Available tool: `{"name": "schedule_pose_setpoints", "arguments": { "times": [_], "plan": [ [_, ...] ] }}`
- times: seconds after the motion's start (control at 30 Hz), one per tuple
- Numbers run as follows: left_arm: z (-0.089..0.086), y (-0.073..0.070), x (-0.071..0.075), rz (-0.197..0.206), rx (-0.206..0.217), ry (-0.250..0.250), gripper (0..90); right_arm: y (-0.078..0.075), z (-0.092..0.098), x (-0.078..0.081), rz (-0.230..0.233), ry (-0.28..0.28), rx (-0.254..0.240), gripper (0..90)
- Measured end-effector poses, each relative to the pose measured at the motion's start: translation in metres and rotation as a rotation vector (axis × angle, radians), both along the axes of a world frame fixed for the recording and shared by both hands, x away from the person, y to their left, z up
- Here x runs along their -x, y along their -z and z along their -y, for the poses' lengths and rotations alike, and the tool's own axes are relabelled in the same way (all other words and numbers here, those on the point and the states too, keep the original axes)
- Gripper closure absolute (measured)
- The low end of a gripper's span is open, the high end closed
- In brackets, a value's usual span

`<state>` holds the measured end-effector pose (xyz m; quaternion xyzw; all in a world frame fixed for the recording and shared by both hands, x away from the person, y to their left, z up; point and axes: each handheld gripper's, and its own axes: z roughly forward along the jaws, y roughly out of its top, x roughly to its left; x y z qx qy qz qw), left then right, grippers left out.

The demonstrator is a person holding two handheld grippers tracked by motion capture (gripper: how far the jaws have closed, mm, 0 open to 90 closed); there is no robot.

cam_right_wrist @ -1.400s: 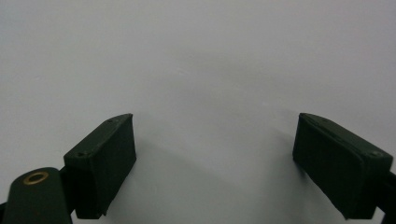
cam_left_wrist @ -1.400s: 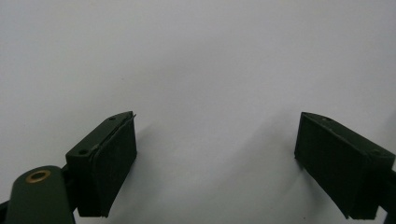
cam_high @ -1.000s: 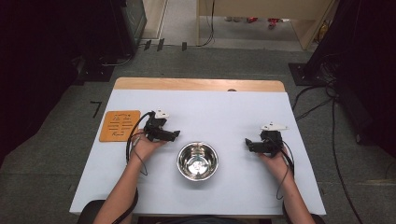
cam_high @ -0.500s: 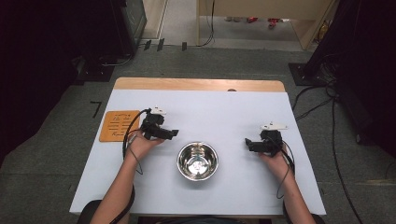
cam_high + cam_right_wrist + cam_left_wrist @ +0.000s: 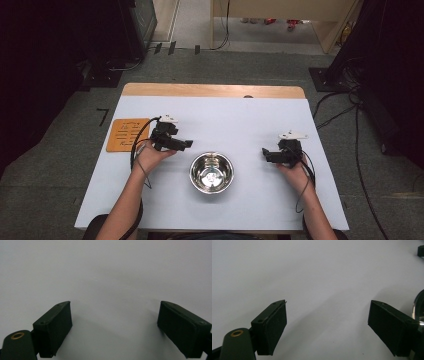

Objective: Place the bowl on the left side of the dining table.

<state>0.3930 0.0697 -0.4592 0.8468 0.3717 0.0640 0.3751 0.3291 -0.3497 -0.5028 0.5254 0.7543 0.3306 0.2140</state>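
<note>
bowl (image 5: 211,172): steel, empty, upright – sits on the table's near half, midway between both grippers
left gripper (image 5: 187,145): just left of bowl and a bit beyond it, tips aimed at bowl, not touching; jaws wide, nothing between them; in the left gripper view the bowl rim (image 5: 420,306) shows just past the right-hand jaw
right gripper (image 5: 265,154): right of bowl, farther off than the left one, tips aimed at bowl; jaws wide, only bare tabletop between them
orange board (image 5: 127,134): flat, far left of bowl, beyond the left hand (image 5: 151,156)
table (image 5: 240,115): pale cover, wooden strip at the edge far from bowl
</note>
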Motion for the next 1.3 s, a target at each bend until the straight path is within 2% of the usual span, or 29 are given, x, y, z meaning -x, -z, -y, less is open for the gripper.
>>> {"name": "schedule_pose_setpoints", "arguments": {
  "times": [0.1,0.4,0.6,1.0,1.1,1.3],
  "plan": [
    [0.001,-0.002,0.001,-0.022,0.015,0.007,16.1,0.000,0.000,0.000,0.000,0.000,-0.001,11.8],
    [0.005,-0.005,0.006,-0.027,0.024,0.037,16.1,0.000,0.000,0.000,-0.002,0.000,-0.003,11.6],
    [0.009,-0.007,0.008,-0.056,0.043,0.044,16.1,0.000,0.000,0.000,0.000,-0.001,-0.003,11.7],
    [0.018,-0.008,0.014,-0.042,0.020,0.093,16.3,0.000,0.000,0.000,0.000,0.002,0.000,11.6],
    [0.021,-0.008,0.015,-0.041,0.025,0.109,22.3,0.000,0.000,0.000,-0.001,0.002,-0.001,11.6],
    [0.028,-0.007,0.018,-0.047,0.031,0.128,23.2,0.000,0.000,0.000,0.000,0.003,-0.002,11.6]
  ]
}}
